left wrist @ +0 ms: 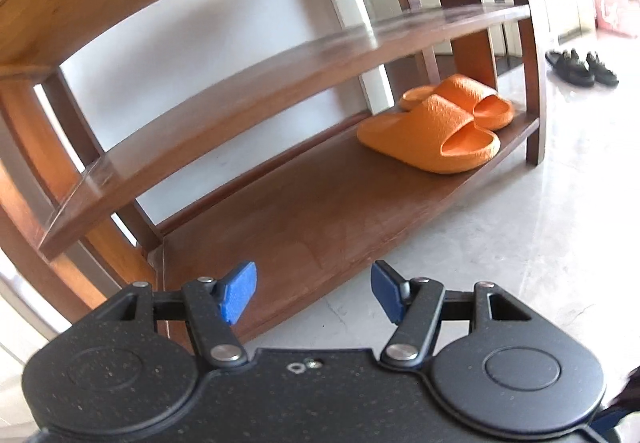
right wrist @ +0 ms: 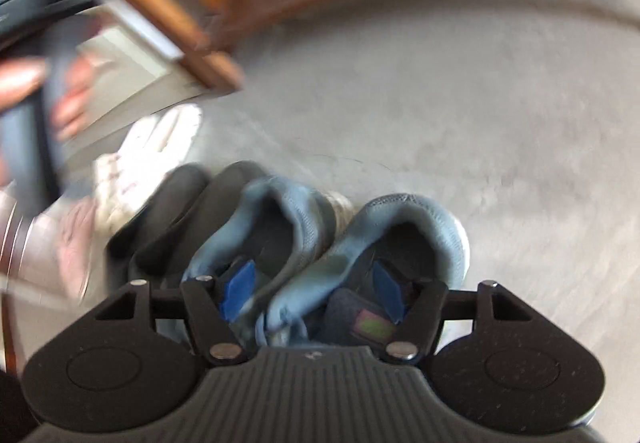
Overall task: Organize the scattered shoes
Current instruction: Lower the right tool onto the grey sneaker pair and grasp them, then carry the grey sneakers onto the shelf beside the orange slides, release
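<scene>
A pair of grey-blue sneakers stands side by side on the pale floor, right under my right gripper. One blue fingertip sits in the left sneaker's opening and the other in the right one's. Their adjoining collars lie between the jaws, which stand wide; the blur hides any contact. Two orange slippers rest on the bottom shelf of the wooden shoe rack, at its right end. My left gripper hangs open and empty before that shelf's left end.
Black shoes and a white shoe lie left of the sneakers. A person's hand holds the other gripper there. Black sandals sit on the floor right of the rack. The rack's middle shelf is bare.
</scene>
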A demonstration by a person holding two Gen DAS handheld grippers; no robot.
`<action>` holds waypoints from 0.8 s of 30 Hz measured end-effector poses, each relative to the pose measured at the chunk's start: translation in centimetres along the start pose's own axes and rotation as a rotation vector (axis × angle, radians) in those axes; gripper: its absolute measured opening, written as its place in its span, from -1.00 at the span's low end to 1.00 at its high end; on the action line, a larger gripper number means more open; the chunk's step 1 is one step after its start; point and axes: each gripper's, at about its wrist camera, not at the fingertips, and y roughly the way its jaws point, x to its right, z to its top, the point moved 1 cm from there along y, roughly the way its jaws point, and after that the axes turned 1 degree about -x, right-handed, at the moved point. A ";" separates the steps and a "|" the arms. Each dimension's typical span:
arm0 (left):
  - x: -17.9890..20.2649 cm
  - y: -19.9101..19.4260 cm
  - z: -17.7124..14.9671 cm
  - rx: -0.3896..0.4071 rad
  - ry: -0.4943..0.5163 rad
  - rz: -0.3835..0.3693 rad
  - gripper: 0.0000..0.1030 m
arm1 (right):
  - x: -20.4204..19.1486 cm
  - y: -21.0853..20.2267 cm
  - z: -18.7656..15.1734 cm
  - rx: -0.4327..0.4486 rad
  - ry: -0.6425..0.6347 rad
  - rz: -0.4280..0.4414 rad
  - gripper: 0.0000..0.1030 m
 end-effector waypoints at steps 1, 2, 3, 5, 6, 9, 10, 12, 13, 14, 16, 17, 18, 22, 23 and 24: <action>-0.3 0.0 -0.7 -0.011 -0.012 -0.009 0.23 | -0.3 0.7 0.2 -0.010 0.009 -0.028 0.40; -0.6 0.0 -1.4 -0.019 -0.022 -0.016 0.23 | -1.0 2.0 0.3 -0.024 0.012 -0.076 0.40; -0.9 0.0 -1.9 -0.023 -0.025 -0.023 0.23 | -1.6 2.7 0.2 -0.031 -0.007 -0.098 0.42; -1.6 -0.3 -2.8 -0.030 -0.026 -0.024 0.23 | -2.8 4.3 0.0 -0.039 -0.092 -0.166 0.43; -2.0 -0.4 -3.0 -0.030 -0.031 -0.024 0.23 | -3.6 4.7 -0.1 -0.042 -0.172 -0.201 0.40; -3.0 -0.6 -3.7 -0.033 -0.048 -0.019 0.23 | -4.8 4.5 -1.3 -0.025 -0.429 -0.235 -0.02; -3.3 -0.6 -3.9 -0.036 -0.055 -0.014 0.23 | -4.7 4.4 -1.6 -0.012 -0.462 -0.232 -0.08; -3.6 -0.6 -4.2 -0.046 -0.073 -0.002 0.23 | -4.4 4.0 -2.2 0.014 -0.523 -0.226 -0.19; -3.7 -0.6 -4.2 -0.047 -0.077 -0.002 0.23 | -4.4 3.8 -2.5 0.033 -0.537 -0.226 -0.26; -3.7 -0.7 -4.3 -0.046 -0.077 -0.001 0.23 | -4.2 3.5 -3.0 0.069 -0.549 -0.225 -0.29; -3.4 -0.9 -4.3 -0.038 -0.066 0.005 0.23 | -3.9 2.9 -3.7 0.153 -0.545 -0.223 -0.36; -3.4 -0.9 -4.4 -0.036 -0.061 0.007 0.23 | -3.6 2.7 -3.9 0.197 -0.538 -0.224 -0.36; -3.3 -1.1 -4.5 -0.035 -0.055 0.008 0.23 | -3.3 2.4 -4.2 0.240 -0.531 -0.225 -0.38; -2.9 -1.3 -4.5 -0.042 -0.055 0.021 0.23 | -2.1 0.8 -5.2 0.397 -0.486 -0.238 -0.39; -2.8 -1.4 -4.6 -0.044 -0.055 0.024 0.23 | -1.7 0.3 -5.3 0.451 -0.467 -0.239 -0.39; -2.7 -1.4 -4.6 -0.044 -0.054 0.030 0.23 | -1.4 -0.2 -5.3 0.496 -0.455 -0.237 -0.40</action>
